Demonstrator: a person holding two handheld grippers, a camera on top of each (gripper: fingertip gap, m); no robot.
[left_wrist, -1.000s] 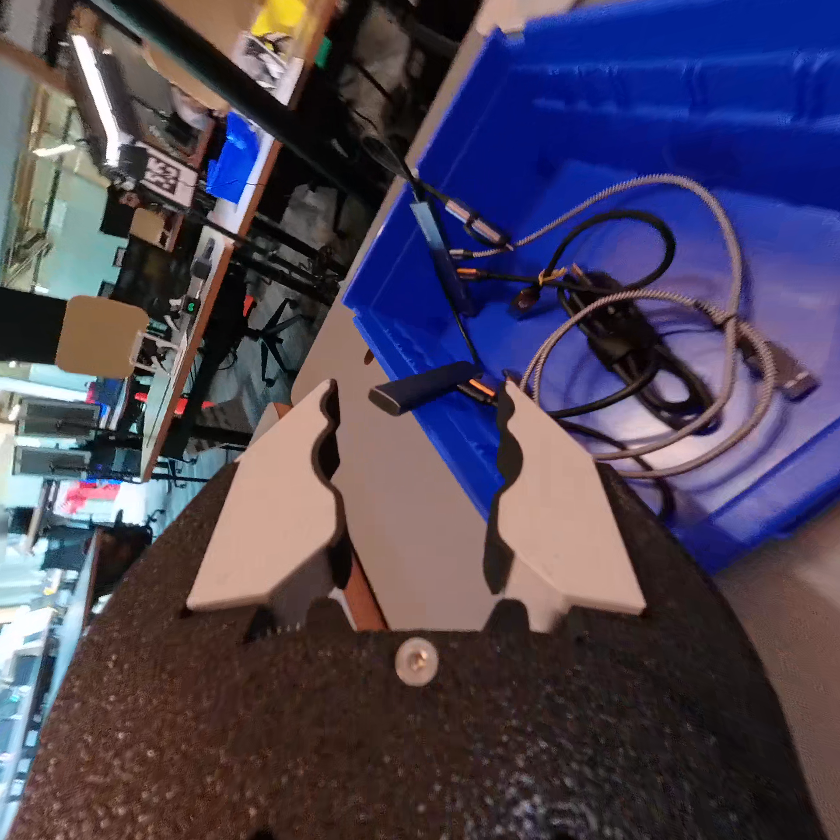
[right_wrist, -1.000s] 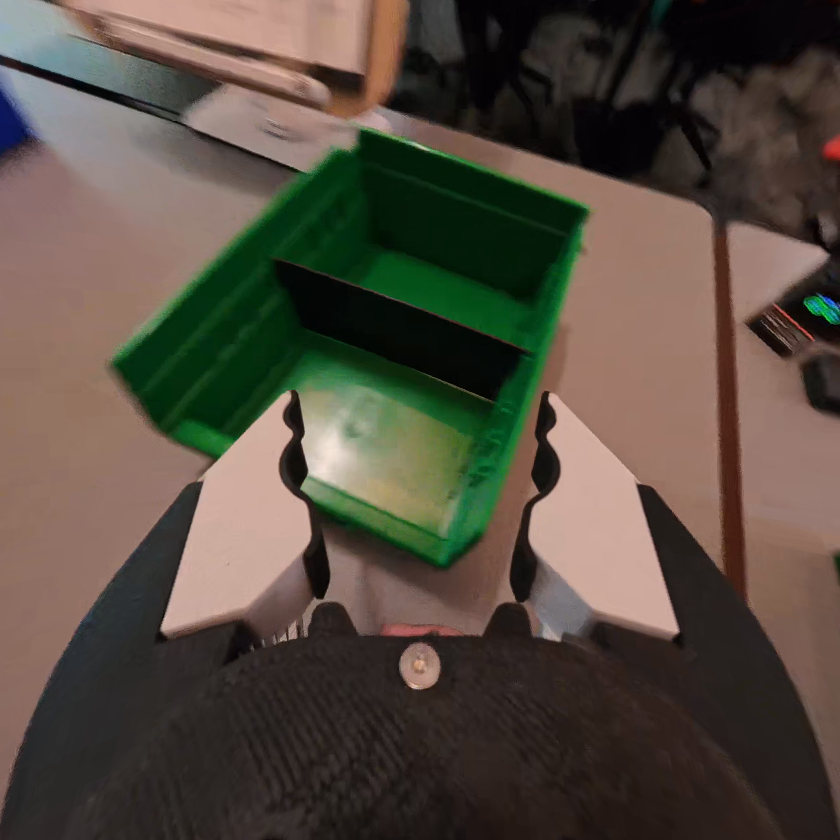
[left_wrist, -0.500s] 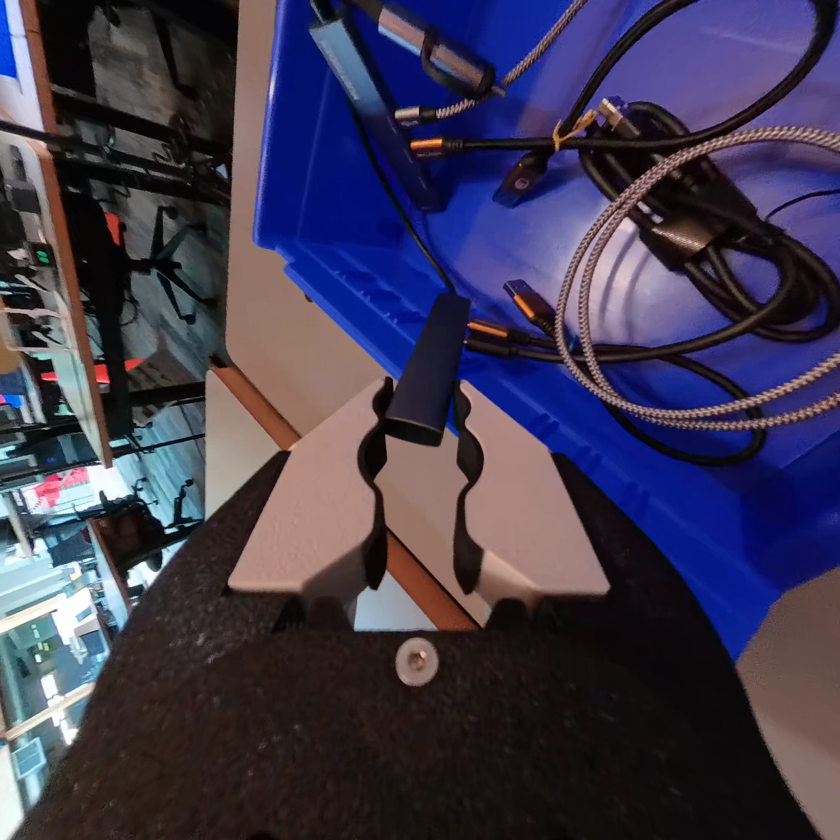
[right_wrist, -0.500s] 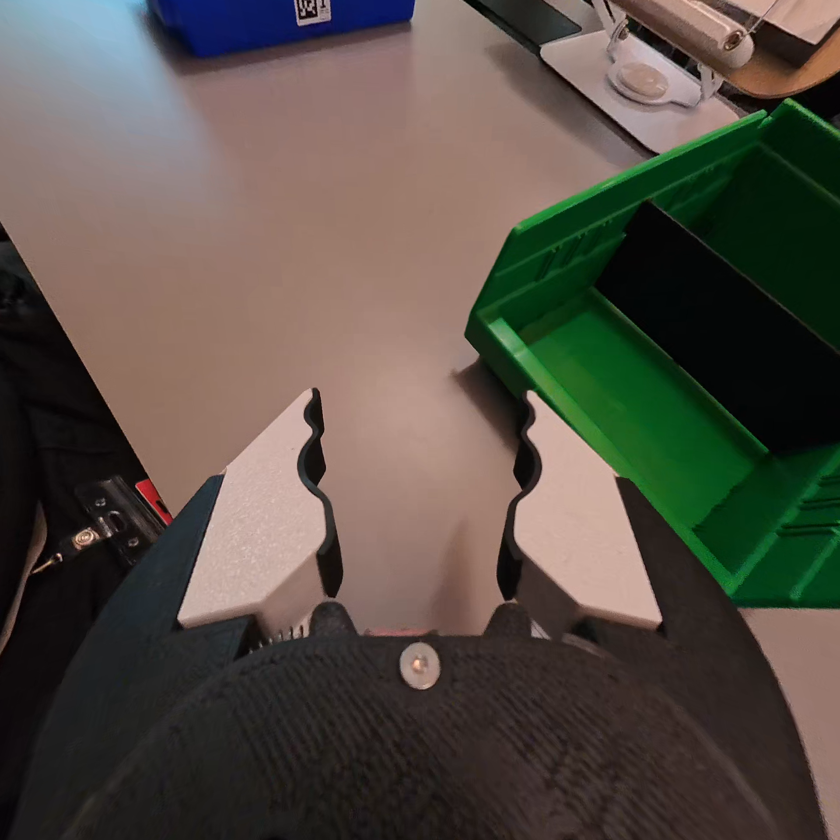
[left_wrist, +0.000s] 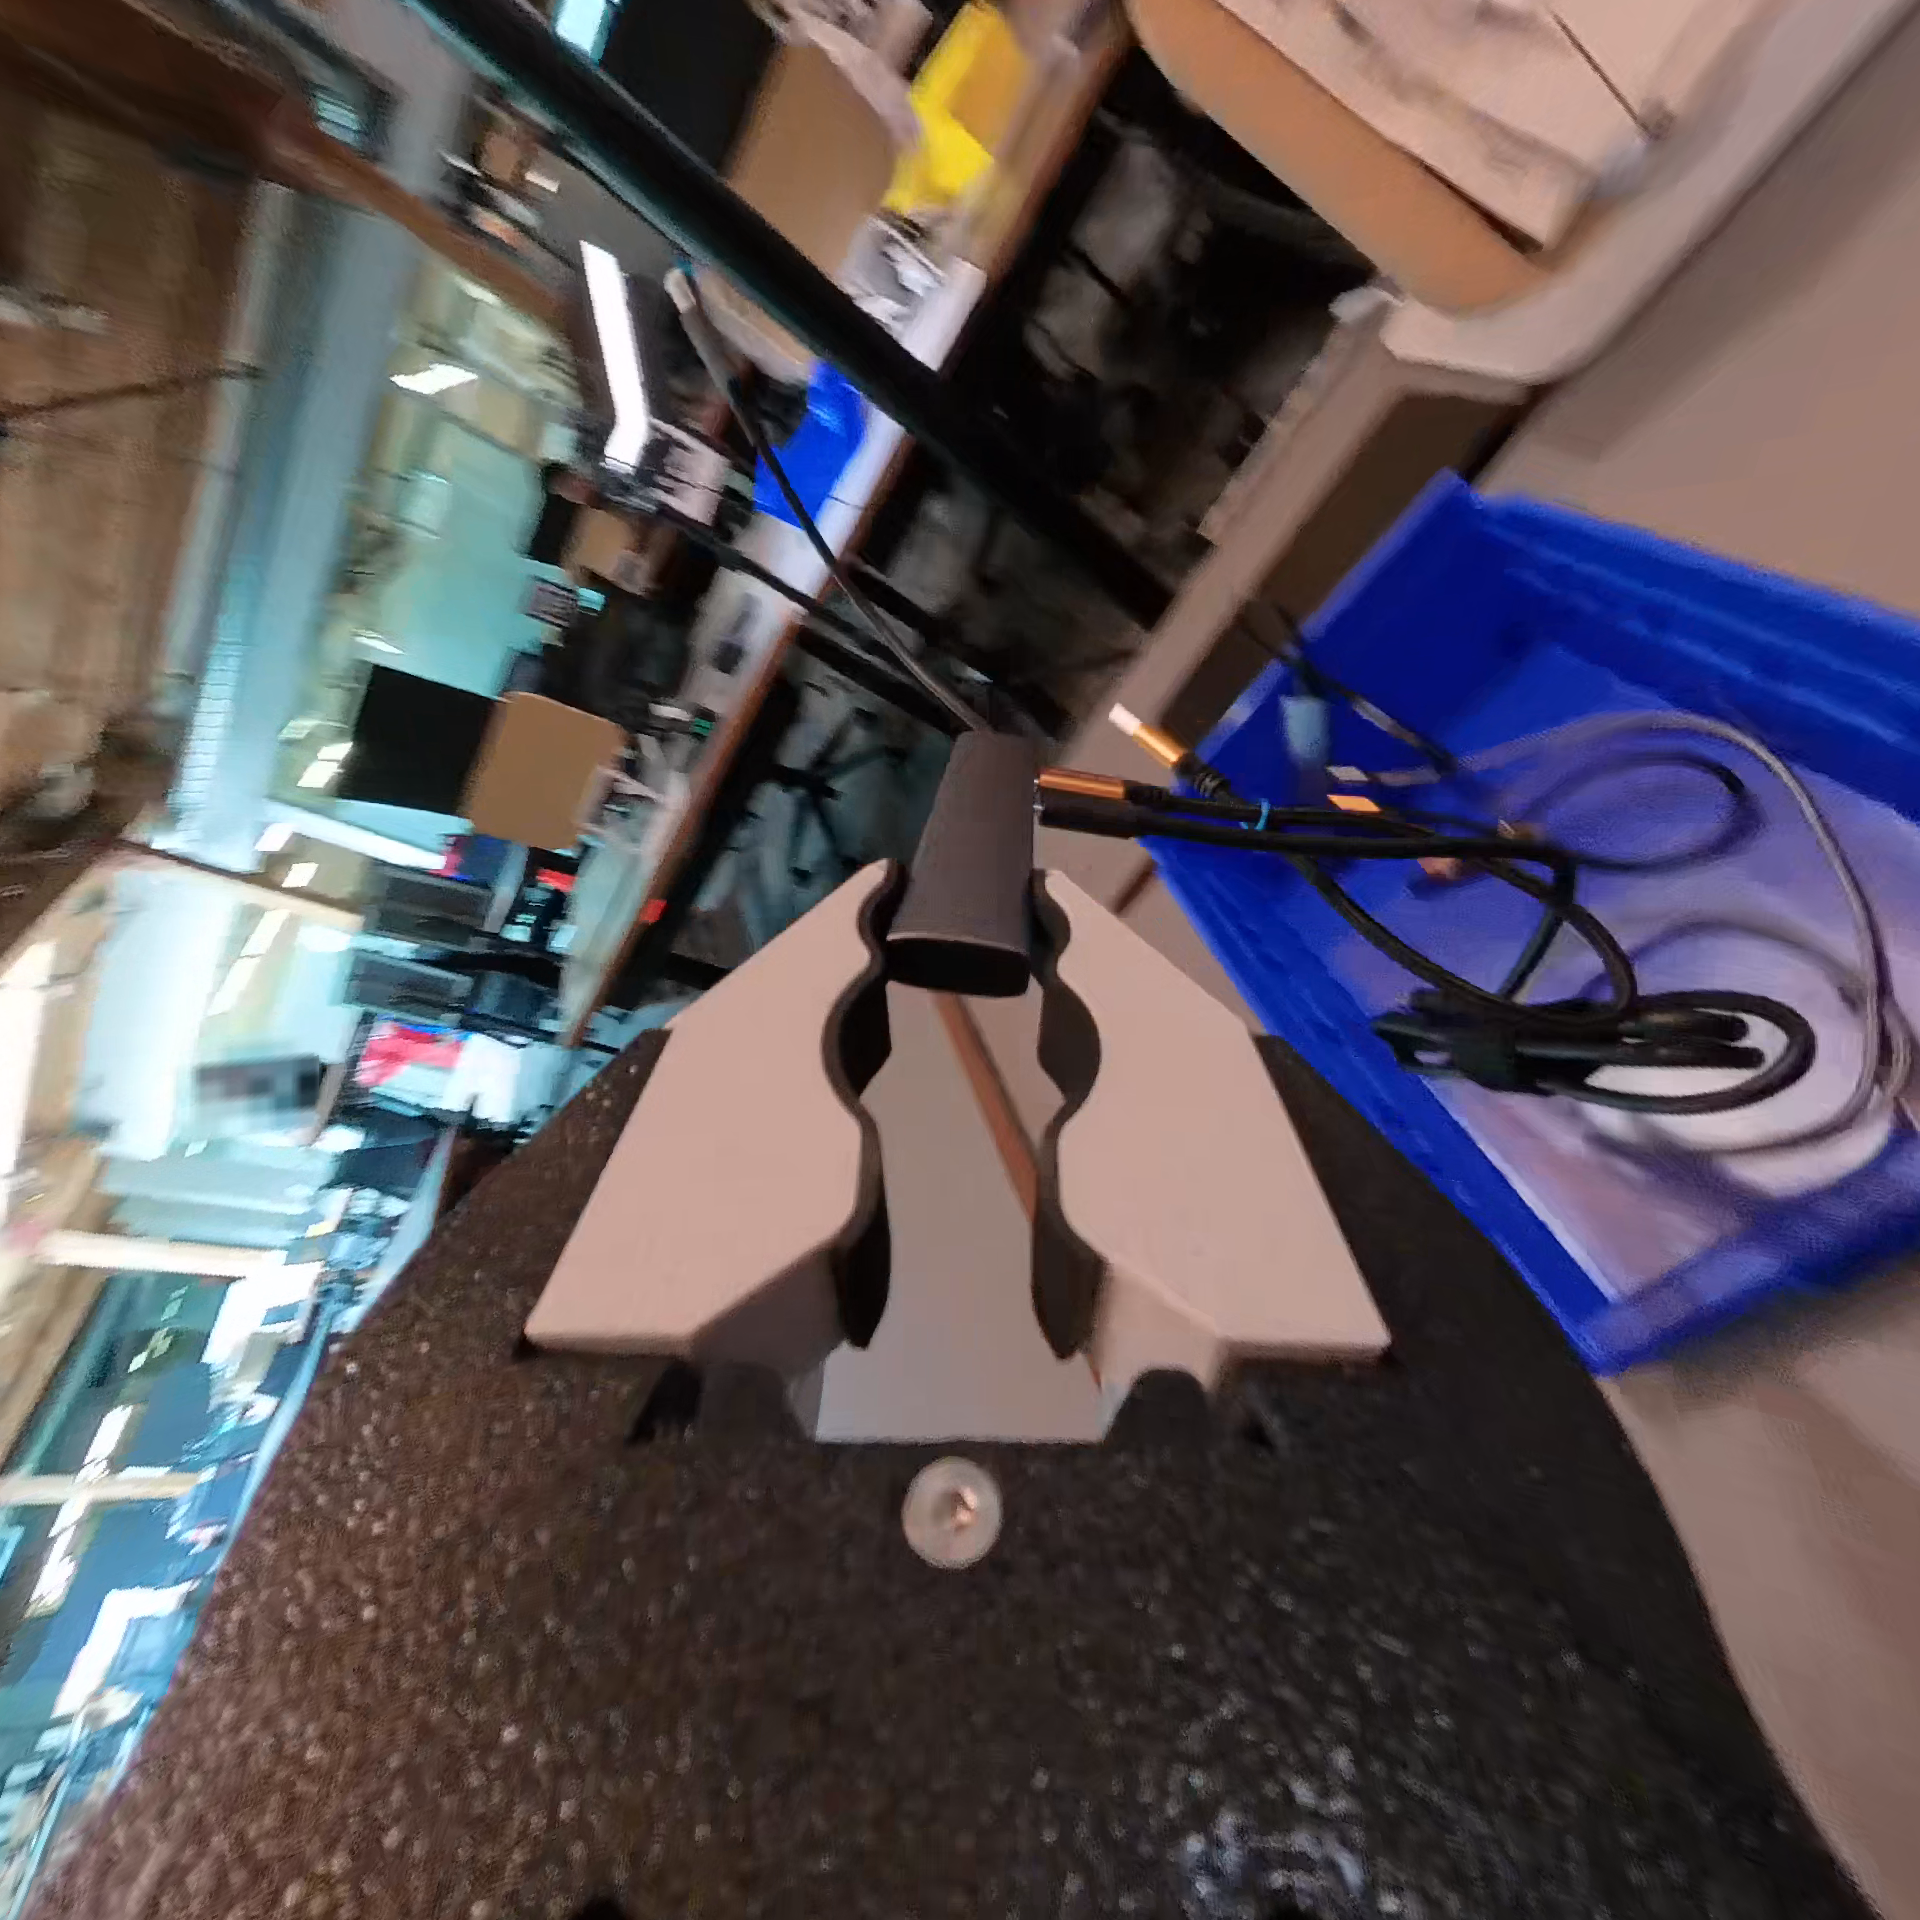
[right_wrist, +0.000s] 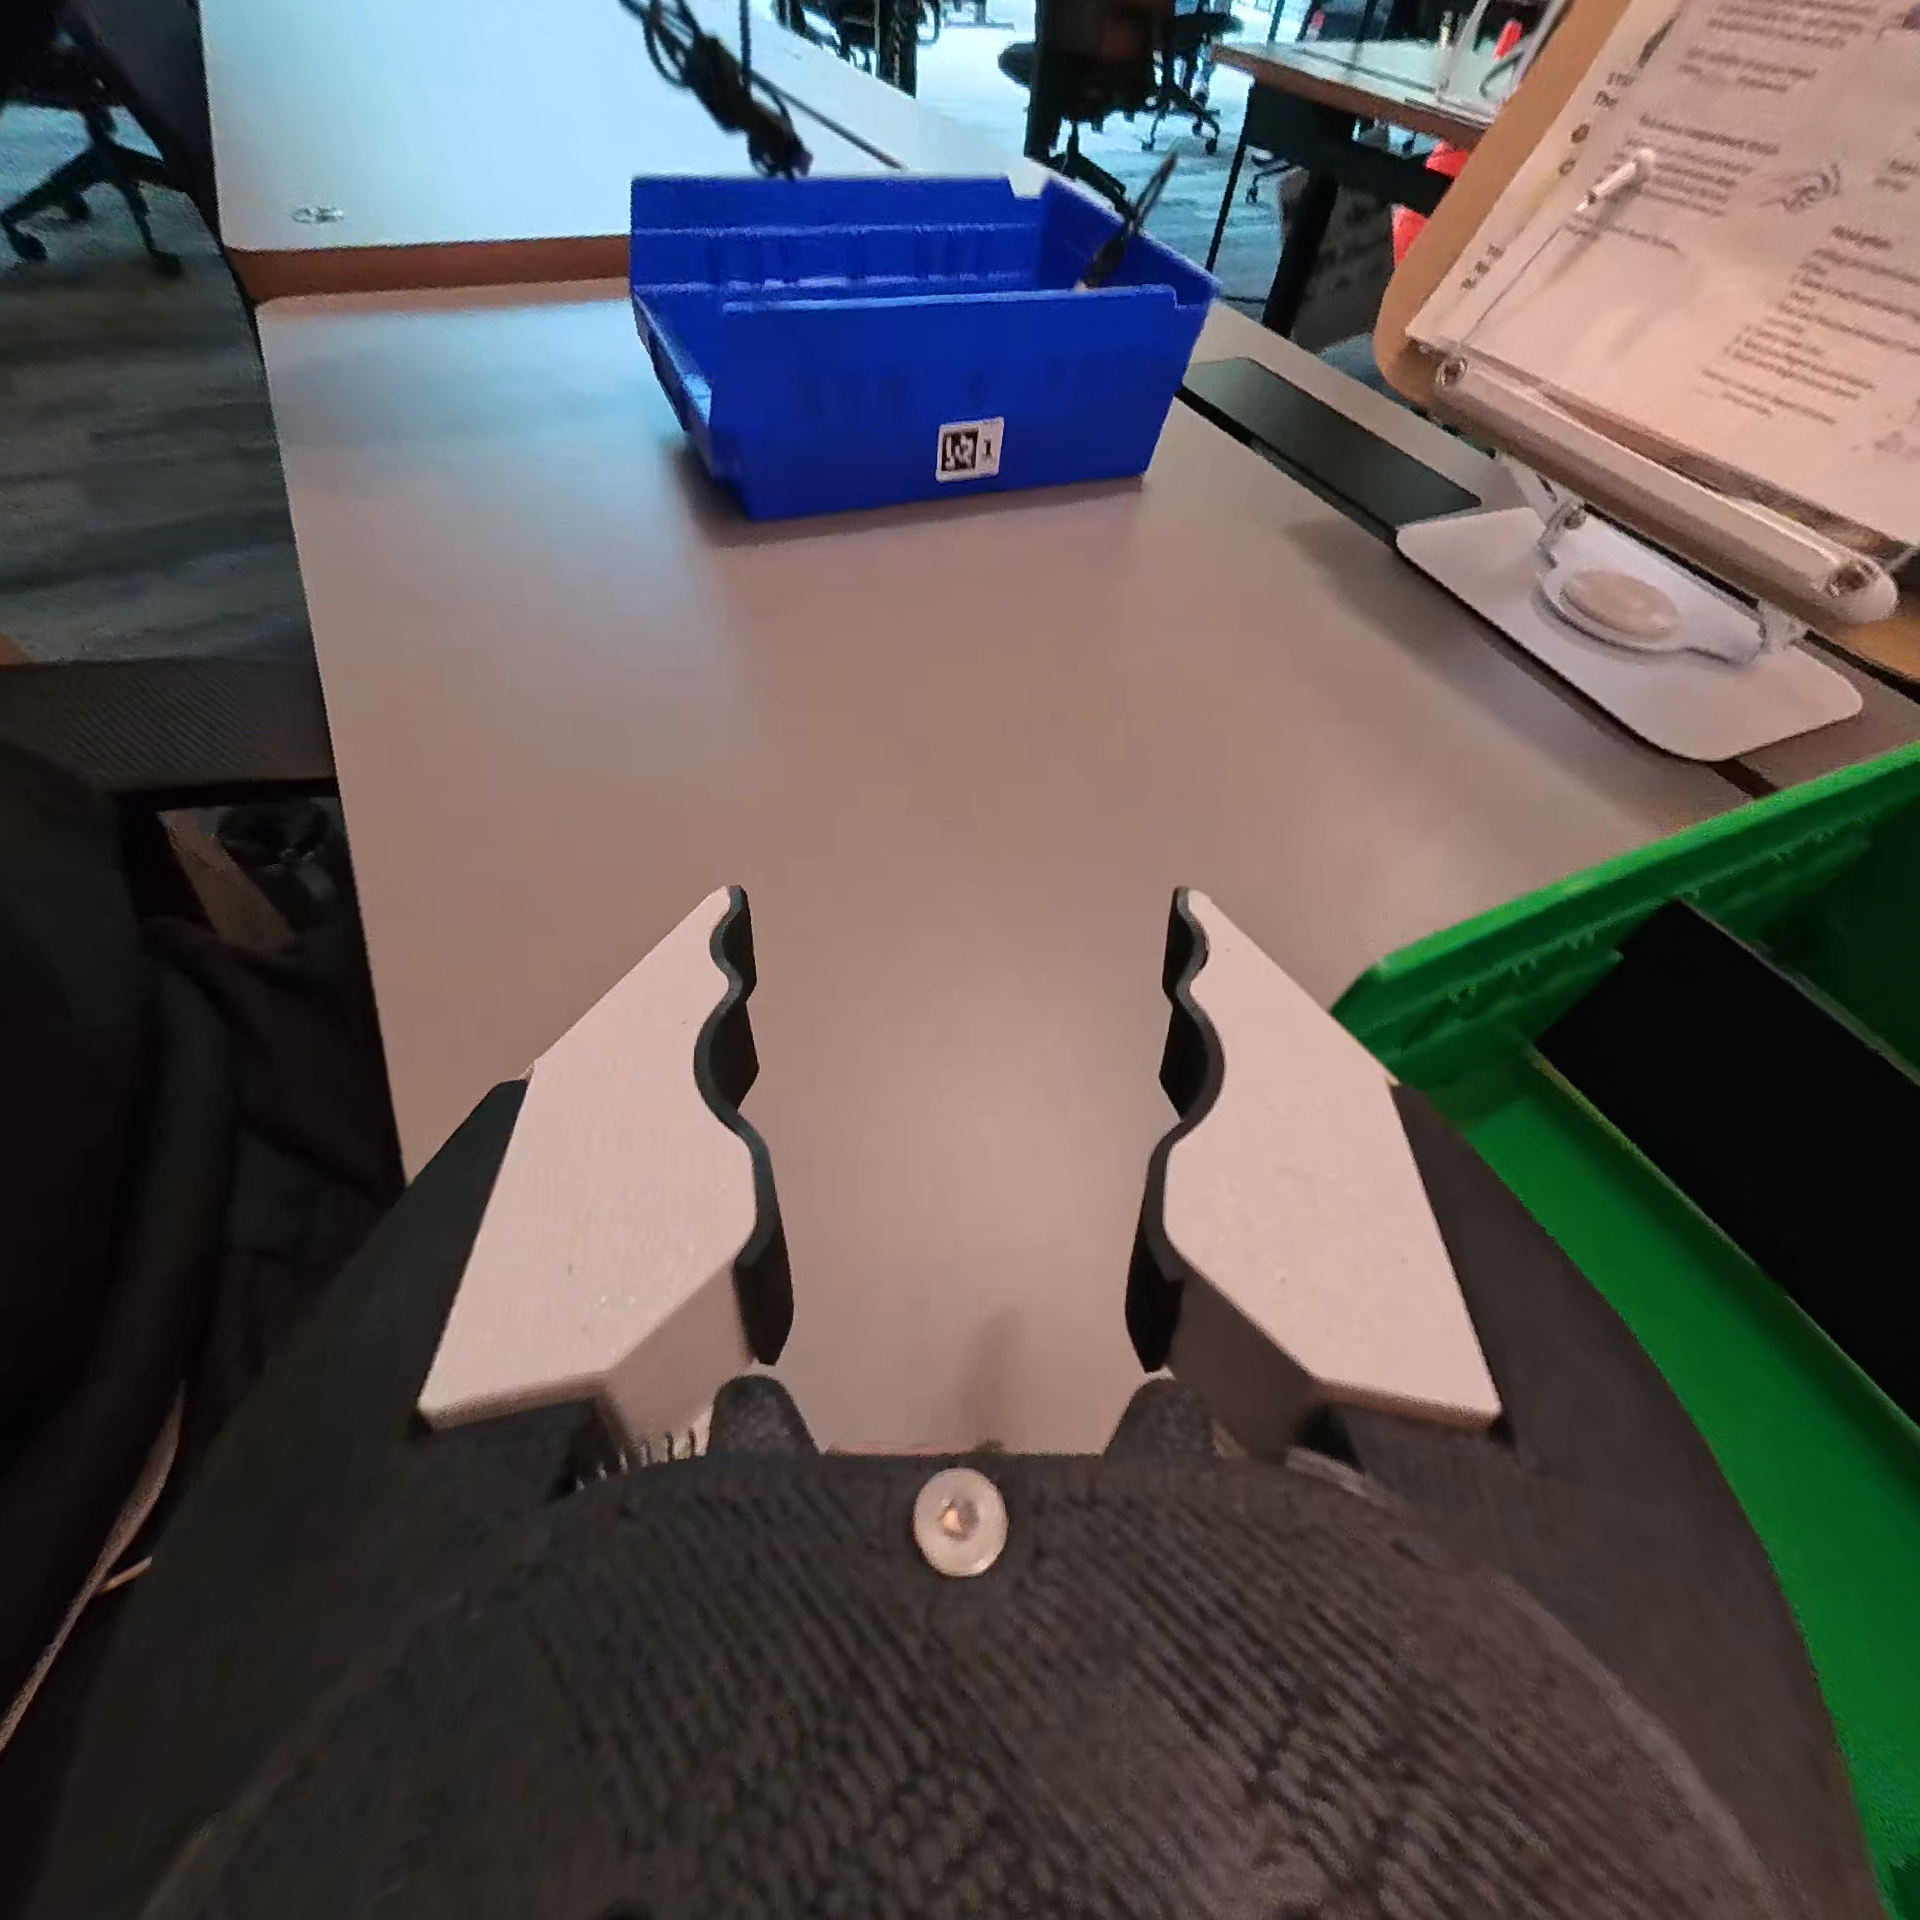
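My left gripper (left_wrist: 961, 914) is shut on a dark flat adapter block (left_wrist: 968, 852) and holds it up in the air beside the blue bin (left_wrist: 1288, 935). Black cables with gold plugs (left_wrist: 1081, 792) hang from the block and trail into the bin, where coiled cables (left_wrist: 1621, 1029) lie. My right gripper (right_wrist: 956, 935) is open and empty above the grey table (right_wrist: 883, 707). In the right wrist view the blue bin (right_wrist: 904, 364) stands ahead at the far end of the table, with dark cables (right_wrist: 727, 83) hanging above it. A green bin (right_wrist: 1662, 1091) with a black divider is at the right.
A clipboard with papers on a white stand (right_wrist: 1621, 644) is at the table's right edge. A black chair and dark clothing (right_wrist: 135, 1039) lie to the left. Shelves, desks and boxes fill the blurred background in the left wrist view.
My left gripper closed on the adapter block and lifted it out of the blue bin, dragging its cables up. My right gripper swung left from the green bin to face the blue bin.
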